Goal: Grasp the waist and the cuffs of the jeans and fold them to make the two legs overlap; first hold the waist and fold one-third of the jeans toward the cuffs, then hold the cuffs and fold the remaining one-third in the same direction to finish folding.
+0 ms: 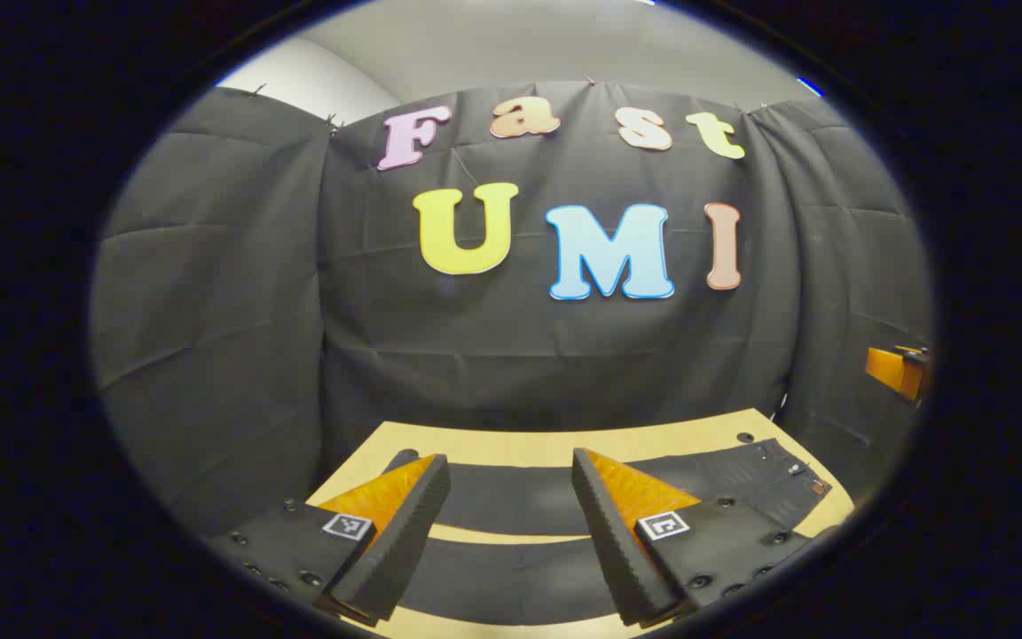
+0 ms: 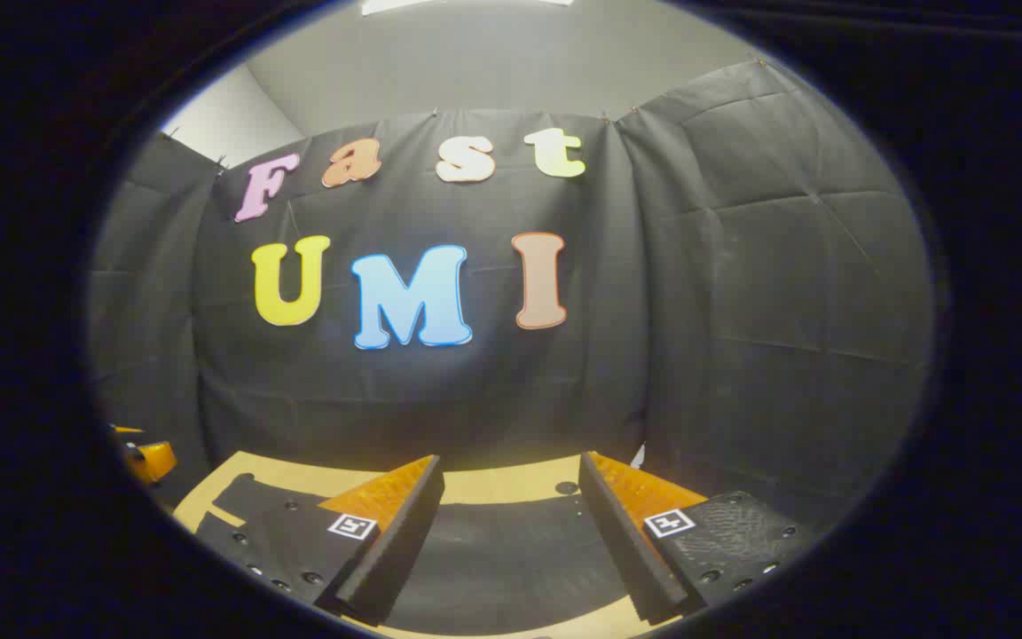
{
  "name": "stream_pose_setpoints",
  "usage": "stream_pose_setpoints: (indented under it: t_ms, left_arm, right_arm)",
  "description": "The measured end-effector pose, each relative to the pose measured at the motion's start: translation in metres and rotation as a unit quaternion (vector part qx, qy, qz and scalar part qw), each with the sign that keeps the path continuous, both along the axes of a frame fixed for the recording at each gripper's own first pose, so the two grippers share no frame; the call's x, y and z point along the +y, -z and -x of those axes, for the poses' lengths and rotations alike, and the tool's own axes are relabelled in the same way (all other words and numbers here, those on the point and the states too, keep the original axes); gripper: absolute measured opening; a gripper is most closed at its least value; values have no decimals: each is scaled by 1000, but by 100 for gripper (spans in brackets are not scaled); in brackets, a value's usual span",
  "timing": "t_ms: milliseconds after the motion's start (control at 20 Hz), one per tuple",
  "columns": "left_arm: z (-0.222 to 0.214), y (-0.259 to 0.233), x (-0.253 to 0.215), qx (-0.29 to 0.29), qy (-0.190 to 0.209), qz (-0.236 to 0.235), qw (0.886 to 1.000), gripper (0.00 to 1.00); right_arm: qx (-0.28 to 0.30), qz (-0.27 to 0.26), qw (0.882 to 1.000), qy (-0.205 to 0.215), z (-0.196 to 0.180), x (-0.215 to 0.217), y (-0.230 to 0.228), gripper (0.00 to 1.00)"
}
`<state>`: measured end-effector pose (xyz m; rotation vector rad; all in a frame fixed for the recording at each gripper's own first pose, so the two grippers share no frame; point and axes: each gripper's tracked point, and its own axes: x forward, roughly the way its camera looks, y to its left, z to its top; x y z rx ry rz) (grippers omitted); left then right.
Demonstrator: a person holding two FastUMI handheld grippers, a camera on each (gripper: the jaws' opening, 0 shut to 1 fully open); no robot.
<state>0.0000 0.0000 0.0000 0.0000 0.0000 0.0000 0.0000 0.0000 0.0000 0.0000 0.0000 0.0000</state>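
Black jeans (image 1: pixel 511 506) on a pale tan wooden table (image 1: pixel 511 444)

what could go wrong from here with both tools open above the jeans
1. The jeans lie flat with the two legs spread apart, a strip of table between them. Pinching only one layer may leave the legs misaligned.
2. The waist end lies near the table's edge and could slide off when pulled.
3. Both the left tool and right tool hang open above the cloth, so either could miss the hem.
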Motion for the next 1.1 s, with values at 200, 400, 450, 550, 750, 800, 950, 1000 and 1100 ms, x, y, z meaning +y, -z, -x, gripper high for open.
stream_pose_setpoints:
  t_ms: [200,400,450,550,750,800,950,1000,1100]
  left_arm:
    - [-5,0,-8,1,8,-3,1000,92]
    - [-4,9,-2,10,0,13,1000,93]
    - [-3,11,2,14,-5,16,1000,93]
    - [-3,15,7,19,-13,27,999,93]
    - [-1,30,23,38,-27,61,997,93]
    - [-6,42,31,52,-34,87,994,92]
    - [-14,87,55,107,-46,193,974,93]
    - [-16,105,65,129,-50,239,961,93]
    - [-16,152,92,182,-69,323,926,93]
  right_arm:
    - [3,12,1000,11,-9,-13,0,93]
    - [14,4,1000,1,-12,-11,5,93]
    - [18,6,1000,-1,-12,-10,7,93]
    - [27,11,1000,-5,-11,-9,14,93]
    - [38,-5,999,-13,-14,-11,21,93]
    - [49,-28,998,-12,-16,-15,27,93]
    - [98,-70,992,24,-30,-38,54,92]
    - [116,-74,990,35,-31,-50,71,94]
    - [162,-109,980,45,-34,-72,102,91]
